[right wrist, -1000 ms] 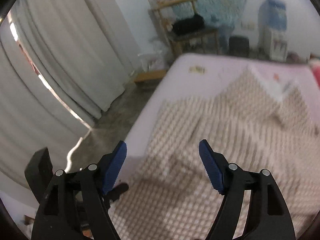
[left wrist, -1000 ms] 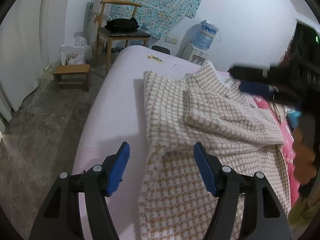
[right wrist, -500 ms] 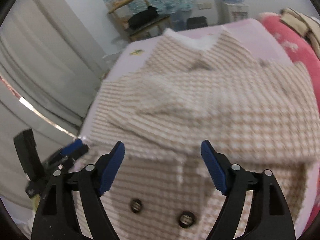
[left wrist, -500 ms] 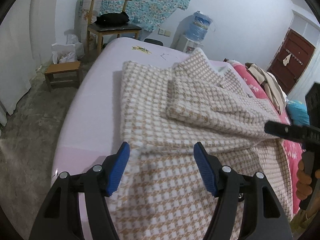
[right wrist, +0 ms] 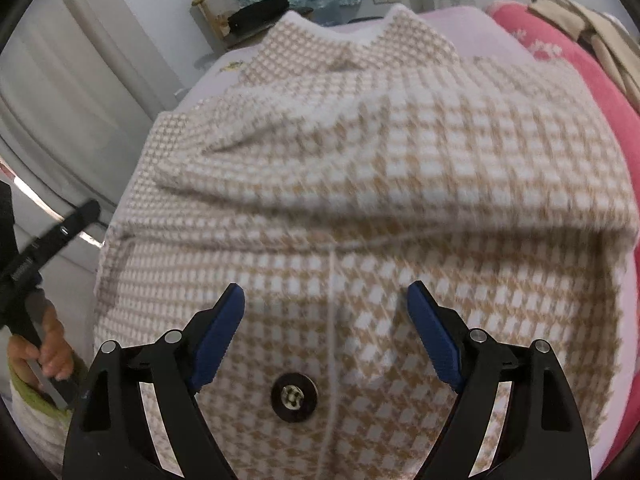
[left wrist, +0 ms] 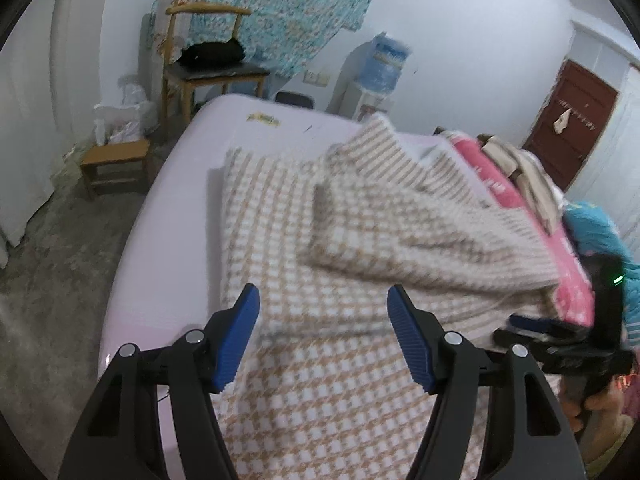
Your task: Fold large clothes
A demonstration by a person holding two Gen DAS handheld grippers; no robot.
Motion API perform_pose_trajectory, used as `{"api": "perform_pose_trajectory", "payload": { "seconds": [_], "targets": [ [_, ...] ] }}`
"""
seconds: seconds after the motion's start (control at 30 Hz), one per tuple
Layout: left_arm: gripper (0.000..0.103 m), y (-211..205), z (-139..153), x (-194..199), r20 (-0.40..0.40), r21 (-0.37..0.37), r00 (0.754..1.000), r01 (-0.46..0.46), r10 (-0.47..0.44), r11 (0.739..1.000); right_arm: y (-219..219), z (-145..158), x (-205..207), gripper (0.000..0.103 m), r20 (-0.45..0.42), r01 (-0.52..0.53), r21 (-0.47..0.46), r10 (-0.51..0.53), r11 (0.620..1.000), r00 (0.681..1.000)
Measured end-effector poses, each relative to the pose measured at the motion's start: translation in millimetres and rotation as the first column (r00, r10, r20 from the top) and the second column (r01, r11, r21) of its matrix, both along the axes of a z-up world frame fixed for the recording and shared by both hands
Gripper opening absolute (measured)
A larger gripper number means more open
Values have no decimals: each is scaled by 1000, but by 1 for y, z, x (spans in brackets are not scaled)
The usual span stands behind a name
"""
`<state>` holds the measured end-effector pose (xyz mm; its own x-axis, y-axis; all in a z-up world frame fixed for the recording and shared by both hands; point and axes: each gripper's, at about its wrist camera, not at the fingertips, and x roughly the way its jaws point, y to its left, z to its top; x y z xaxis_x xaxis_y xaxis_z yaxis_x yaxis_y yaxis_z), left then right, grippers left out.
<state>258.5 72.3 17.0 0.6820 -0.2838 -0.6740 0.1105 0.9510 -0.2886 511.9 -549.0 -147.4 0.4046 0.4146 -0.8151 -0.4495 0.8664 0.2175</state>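
Note:
A tan-and-white houndstooth coat point(left wrist: 304, 248) lies spread on a pale pink bed point(left wrist: 184, 184), one sleeve folded across its chest. My left gripper point(left wrist: 323, 312) hovers open above the coat's lower left part, nothing between its blue pads. In the right wrist view the same coat point(right wrist: 380, 168) fills the frame, with a dark metal button point(right wrist: 294, 397) near the front opening. My right gripper point(right wrist: 326, 304) hangs just over that front, jaws opening, nothing gripped. The right gripper point(left wrist: 560, 340) also shows at the left view's right edge, held by a hand.
A wooden chair point(left wrist: 208, 60) with a black bag, a small stool point(left wrist: 114, 160) and a water dispenser point(left wrist: 380, 72) stand beyond the bed. A pink quilt point(right wrist: 592, 80) with piled clothes lies along the bed's right side. Concrete floor point(left wrist: 52, 264) and white curtains point(right wrist: 80, 92) lie to the left.
My right gripper swung from the bed's left edge over the coat and sank toward its buttoned front, jaws widening. The left gripper drifted a little across the coat's lower part.

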Motion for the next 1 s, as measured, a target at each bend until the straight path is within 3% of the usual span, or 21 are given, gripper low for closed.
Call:
{"api": "perform_pose_trajectory", "payload": {
  "seconds": [0.13,0.37,0.5,0.6,0.73,0.77,0.8,0.83,0.9,1.0],
  "targets": [
    [65,-2,7,6,14,-46,999,31,-30,998,-6,-3,-3,80,12,-9,25,9,1000,1000],
    [65,-5,-4,54,-79,-148,996,20,-32,989,-12,-3,-7,82,27,-27,65,25,998,999],
    [64,-14,-18,97,-165,-78,986,-9,-4,997,-12,-4,-10,83,44,-42,66,40,997,998],
    [60,-26,-25,115,-187,-14,982,17,-19,1000,-13,-5,-13,83,56,-52,68,48,996,997],
    [45,-44,-39,130,-210,63,977,36,-22,997,-15,-5,-17,83,60,-52,76,48,996,997],
    [30,-48,-38,130,-193,64,981,45,-32,997,-16,-5,-18,83,59,-51,80,47,996,997],
    [26,-50,-37,129,-180,84,983,37,-21,996,-17,-5,-18,83,56,-51,82,46,995,997],
    [12,-52,-34,126,-163,113,987,28,-10,993,-18,-5,-20,83,54,-50,83,45,995,997],
    [7,-51,-25,120,-123,120,992,27,-12,992,-19,-5,-20,83,50,-50,83,45,995,998],
    [7,-37,7,99,-5,71,1000,7,-7,997,-19,-4,-19,83,41,-42,81,38,996,998]
  ]
}}
